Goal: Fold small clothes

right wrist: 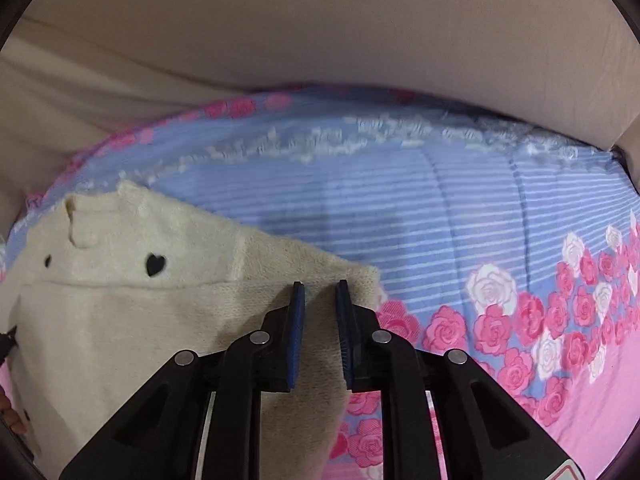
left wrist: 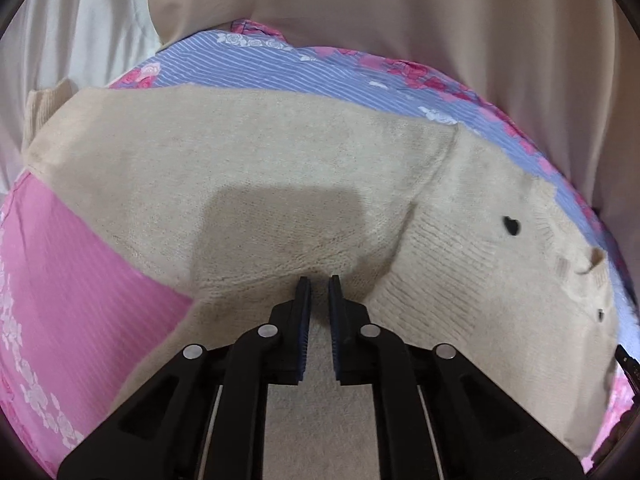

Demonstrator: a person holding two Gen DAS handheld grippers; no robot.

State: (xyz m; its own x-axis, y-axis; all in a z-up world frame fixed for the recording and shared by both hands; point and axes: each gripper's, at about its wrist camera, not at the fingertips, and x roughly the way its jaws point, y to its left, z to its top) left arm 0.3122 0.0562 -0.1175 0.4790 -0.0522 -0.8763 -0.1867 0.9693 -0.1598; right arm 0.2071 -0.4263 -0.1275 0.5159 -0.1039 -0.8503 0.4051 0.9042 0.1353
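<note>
Below the left gripper (left wrist: 318, 280) fingertips, the black linkage covers the near part of the sweater (left wrist: 248, 152), and the picture's bottom edge cuts it off. Left of the right gripper (right wrist: 320, 285) fingers, the sweater runs out of view at the rim. Beyond those fingers, the white pattern on the bedspread (right wrist: 420, 216) is smeared. Whether either gripper pinches cloth cannot be told.

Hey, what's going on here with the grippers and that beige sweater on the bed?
A person with two handheld grippers is working on a small beige knit sweater with black heart buttons, spread on a pink and blue rose-print bedspread. The left gripper hovers over the middle of the sweater, its jaws a little apart. The right gripper sits over the sweater's edge, also slightly open. Neither appears to be pinching fabric yet.
</note>
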